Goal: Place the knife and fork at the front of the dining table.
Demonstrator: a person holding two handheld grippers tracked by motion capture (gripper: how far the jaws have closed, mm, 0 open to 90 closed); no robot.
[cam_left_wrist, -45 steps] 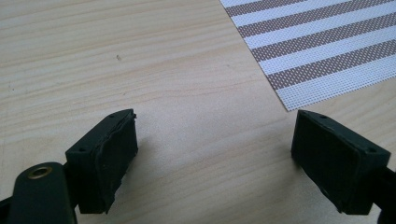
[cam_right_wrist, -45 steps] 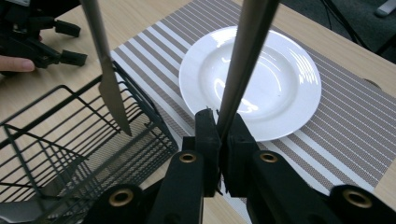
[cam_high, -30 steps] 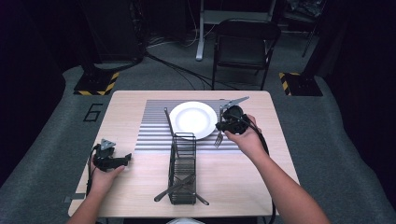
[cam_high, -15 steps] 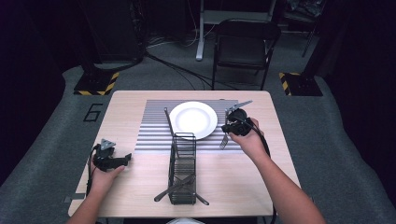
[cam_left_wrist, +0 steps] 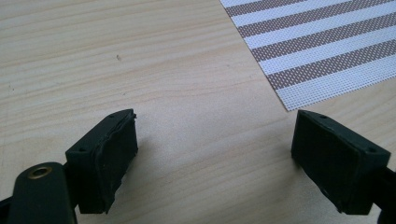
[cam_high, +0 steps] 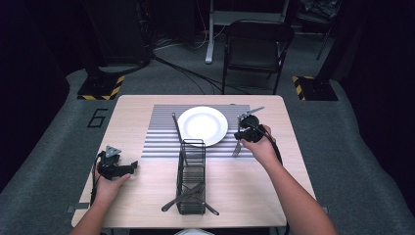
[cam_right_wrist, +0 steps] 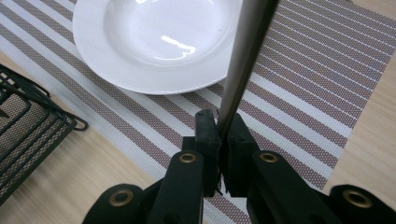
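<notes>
My right gripper [cam_high: 244, 134] [cam_right_wrist: 223, 127] is shut on a metal fork [cam_high: 237, 148] [cam_right_wrist: 245, 51], just right of the white plate [cam_high: 202, 125] [cam_right_wrist: 159, 42] on the striped placemat [cam_high: 161, 142] [cam_right_wrist: 303, 79]. The fork's handle slants up and away past the jaws; its tines point toward the table's near side. A knife [cam_high: 176, 128] lies left of the plate. My left gripper [cam_high: 120, 169] [cam_left_wrist: 215, 140] rests open on bare wood at the near left, nothing between its fingers, with the placemat's corner [cam_left_wrist: 322, 51] just ahead of it.
A black wire cutlery basket [cam_high: 191, 178] [cam_right_wrist: 28, 126] stands in front of the plate, with utensils lying in its near end. A folding chair [cam_high: 257, 49] stands beyond the table's far edge. The table edges run close to both hands.
The right gripper has shifted a little to the right and toward the person, carrying the fork. The left gripper has stayed still.
</notes>
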